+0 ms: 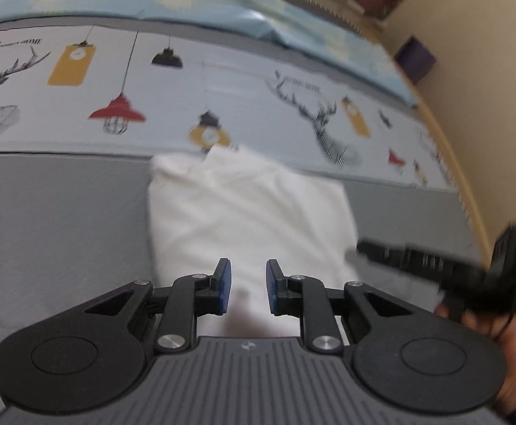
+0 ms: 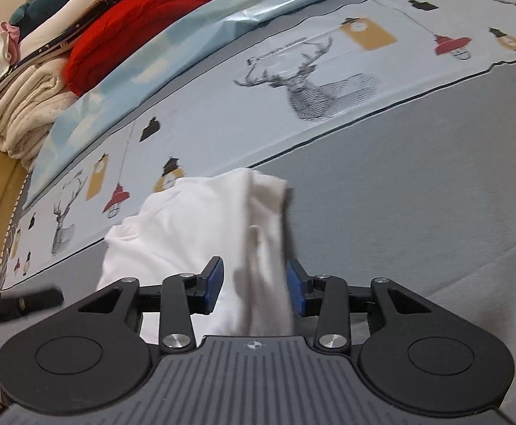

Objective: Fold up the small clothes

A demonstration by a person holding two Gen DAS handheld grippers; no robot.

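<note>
A small white garment (image 1: 247,209) lies folded on the grey bed sheet (image 1: 63,219), its far edge at the printed band. My left gripper (image 1: 248,288) is open just above its near edge, with nothing between the blue pads. In the right wrist view the same white garment (image 2: 201,226) lies ahead, with one folded edge raised on its right side. My right gripper (image 2: 254,288) is open over its near edge and holds nothing. The right gripper also shows, blurred, at the right of the left wrist view (image 1: 470,265).
The sheet has a pale band printed with deer and lamps (image 2: 311,81). A light blue cloth (image 2: 159,56) lies beyond it. A pile of folded clothes, red and cream (image 2: 81,46), sits at the far left. A wooden bed edge (image 1: 445,134) and a beige wall are on the right.
</note>
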